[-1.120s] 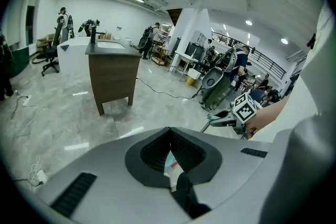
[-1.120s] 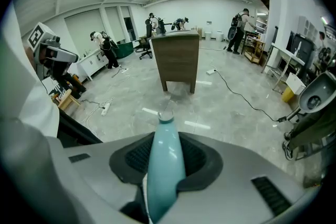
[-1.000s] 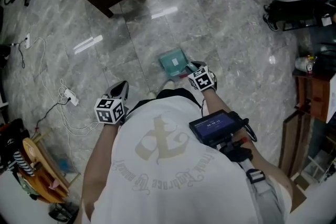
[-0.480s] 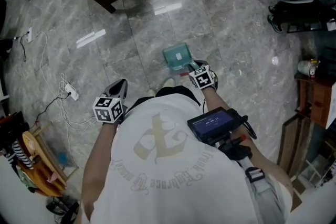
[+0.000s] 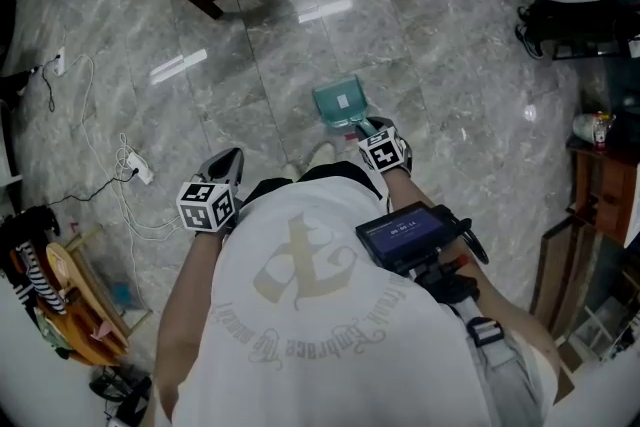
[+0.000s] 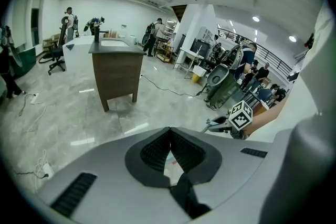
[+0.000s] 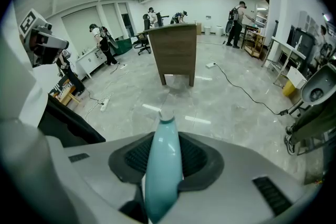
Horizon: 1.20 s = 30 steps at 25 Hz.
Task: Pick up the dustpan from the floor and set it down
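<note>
Two grippers, only one loaded. The right gripper [image 7: 163,161] has the teal handle [image 7: 161,165] of the dustpan [image 5: 340,103] between its pads. The jaws have just been easing open. The handle touches both pads as far as this view shows, so I read it as a loosening grip, not a release.

The handle's long axis runs straight out along the gripper's pointing line. The pan lies just ahead of the jaws, on the side away from the person.

The left gripper [image 6: 170,157] is pinched together with nothing in it. In the head view it [image 5: 230,161] hangs by the person's hip, well apart from the dustpan. The right gripper [image 5: 366,129] is the only one in reach.

View differences:
- The head view shows the pan body flat-side up, over the grey marble floor [image 5: 450,65] and near the person's feet. It doesn't show the pads, and I can't tell from it whether the pan touches the floor.
- The right gripper view shows the pads and handle clearly, but the handle hides the pan. Beyond it is a wooden counter [image 7: 178,50], well clear.

My read is that this is late in the set-down. What matters next is the pan's bottom edge meeting the floor before the jaws let go completely.
</note>
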Each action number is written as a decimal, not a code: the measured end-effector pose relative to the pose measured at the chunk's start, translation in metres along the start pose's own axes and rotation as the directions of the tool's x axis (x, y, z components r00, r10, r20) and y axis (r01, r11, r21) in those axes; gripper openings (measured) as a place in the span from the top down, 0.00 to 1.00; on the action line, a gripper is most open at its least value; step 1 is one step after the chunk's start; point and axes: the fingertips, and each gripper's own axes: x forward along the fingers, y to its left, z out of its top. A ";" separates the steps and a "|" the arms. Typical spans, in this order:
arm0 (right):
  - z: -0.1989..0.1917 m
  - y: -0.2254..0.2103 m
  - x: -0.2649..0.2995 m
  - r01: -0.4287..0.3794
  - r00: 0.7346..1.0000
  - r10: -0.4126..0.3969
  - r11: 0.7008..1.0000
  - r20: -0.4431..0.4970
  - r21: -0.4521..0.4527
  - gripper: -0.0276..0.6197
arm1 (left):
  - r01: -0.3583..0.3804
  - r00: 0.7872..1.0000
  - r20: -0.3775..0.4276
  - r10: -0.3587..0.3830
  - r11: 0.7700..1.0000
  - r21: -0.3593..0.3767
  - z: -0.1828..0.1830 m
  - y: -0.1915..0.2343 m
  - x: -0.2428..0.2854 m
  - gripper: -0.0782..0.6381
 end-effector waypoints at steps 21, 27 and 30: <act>-0.010 0.009 -0.022 -0.072 0.986 0.055 0.992 0.158 0.103 0.64 | 0.077 0.996 -0.057 -0.072 0.992 0.101 -0.001 -0.032 0.009 0.87; -0.010 0.005 -0.048 -0.008 0.977 -0.023 0.989 0.212 0.146 0.64 | 0.144 0.990 -0.018 -0.143 0.981 0.132 0.021 -0.030 0.021 0.87; -0.013 0.006 -0.062 0.020 0.971 -0.059 0.986 0.234 0.166 0.64 | 0.181 0.983 -0.009 -0.182 0.970 0.163 0.028 -0.034 0.025 0.87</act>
